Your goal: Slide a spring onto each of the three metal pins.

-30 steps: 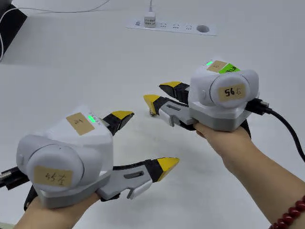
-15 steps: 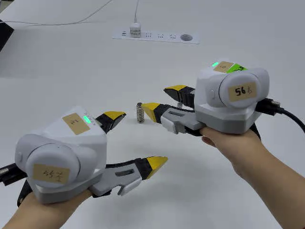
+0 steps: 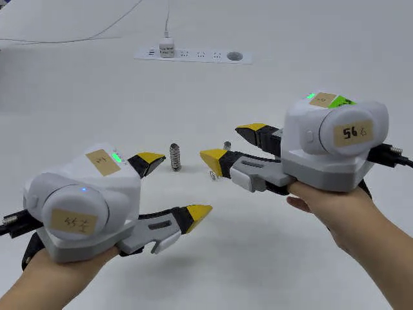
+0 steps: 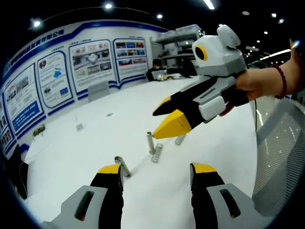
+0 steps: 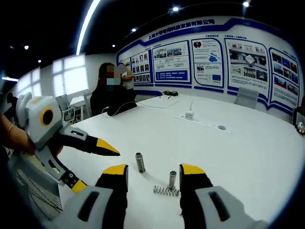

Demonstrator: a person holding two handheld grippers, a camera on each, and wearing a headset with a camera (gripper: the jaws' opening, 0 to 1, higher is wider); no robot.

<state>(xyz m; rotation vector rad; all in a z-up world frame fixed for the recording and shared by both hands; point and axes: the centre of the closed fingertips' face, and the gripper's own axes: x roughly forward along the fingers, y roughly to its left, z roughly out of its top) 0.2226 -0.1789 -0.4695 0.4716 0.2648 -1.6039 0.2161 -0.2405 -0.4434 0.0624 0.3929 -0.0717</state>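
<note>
A short metal pin with a spring point(image 3: 175, 157) on it stands on the white table. To its right a bare pin point(image 3: 226, 146) stands, with a loose spring point(image 3: 213, 175) lying by its foot. My right gripper point(image 3: 227, 143) hovers open just right of these, one fingertip close above the loose spring. In the right gripper view point(image 5: 153, 169) the sprung pin point(image 5: 140, 162), bare pin point(image 5: 172, 180) and loose spring point(image 5: 166, 191) sit between its jaws. My left gripper point(image 3: 173, 187) is open and empty, near the sprung pin. The left gripper view point(image 4: 157, 169) shows another pin point(image 4: 180, 139) behind the right gripper's fingers point(image 4: 171, 126).
A white power strip point(image 3: 193, 55) with a plug and cable lies at the far side of the table. A person point(image 5: 112, 93) sits at the table's far end. A mesh chair back point(image 4: 281, 152) stands beside the table.
My right gripper has drawn back to the right, uncovering the sprung pin, the bare pin and the loose spring. The head camera has shifted. The left gripper has barely moved.
</note>
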